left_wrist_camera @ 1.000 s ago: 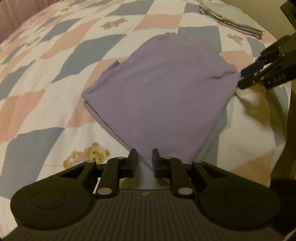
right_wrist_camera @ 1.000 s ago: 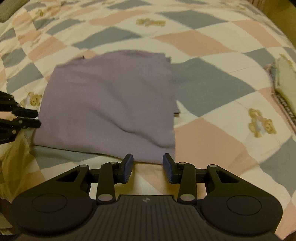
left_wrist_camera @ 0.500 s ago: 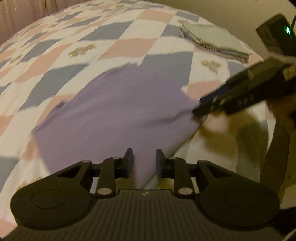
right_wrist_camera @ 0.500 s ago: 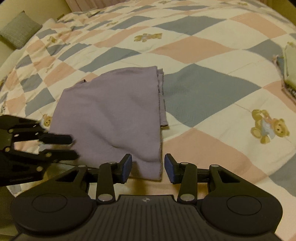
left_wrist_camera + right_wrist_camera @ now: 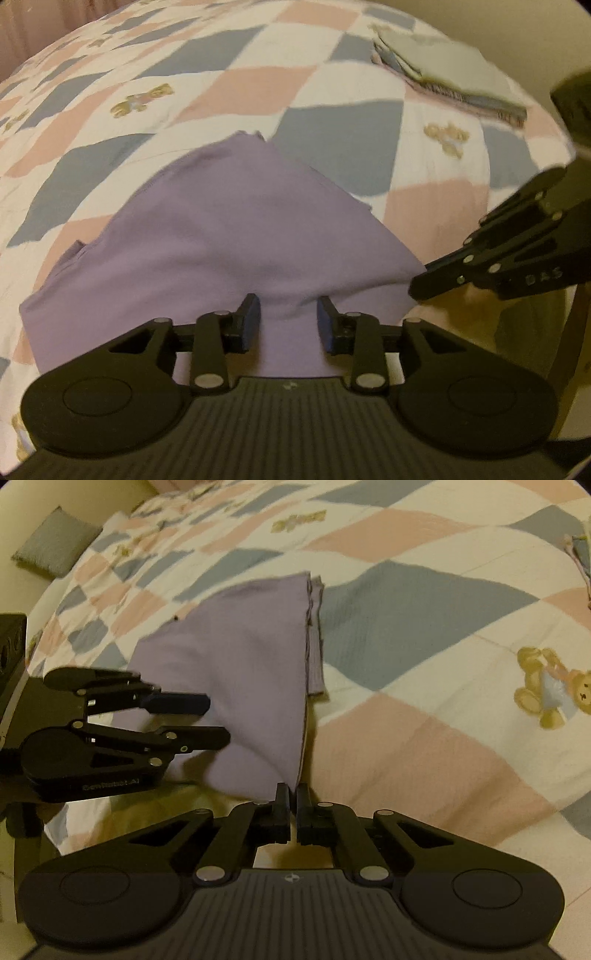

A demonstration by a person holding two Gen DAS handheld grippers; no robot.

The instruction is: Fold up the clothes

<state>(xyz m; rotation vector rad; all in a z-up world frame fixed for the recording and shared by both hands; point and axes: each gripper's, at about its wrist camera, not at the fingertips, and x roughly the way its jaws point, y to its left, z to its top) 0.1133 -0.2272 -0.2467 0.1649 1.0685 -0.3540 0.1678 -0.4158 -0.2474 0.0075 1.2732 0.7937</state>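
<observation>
Purple garment pinched at one near corner, other corner not yet gripped.

Left wrist view: left hand-held gripper (image 5: 288,321) stands open at lower centre, purple garment (image 5: 236,229) between its fingers, spread up-frame on the bed (image 5: 332,85). Right wrist view: right hand-held gripper (image 5: 293,799) is closed on the garment's near corner, cloth running up-left.

The right gripper (image 5: 293,794) sat low at six o'clock in its own view, jaws pinched nearly together. The left gripper (image 5: 288,314) kept its jaws spread apart, pointing toward twelve. Seen from the left wrist, the right one reached in from three o'clock, level and sideways.
</observation>
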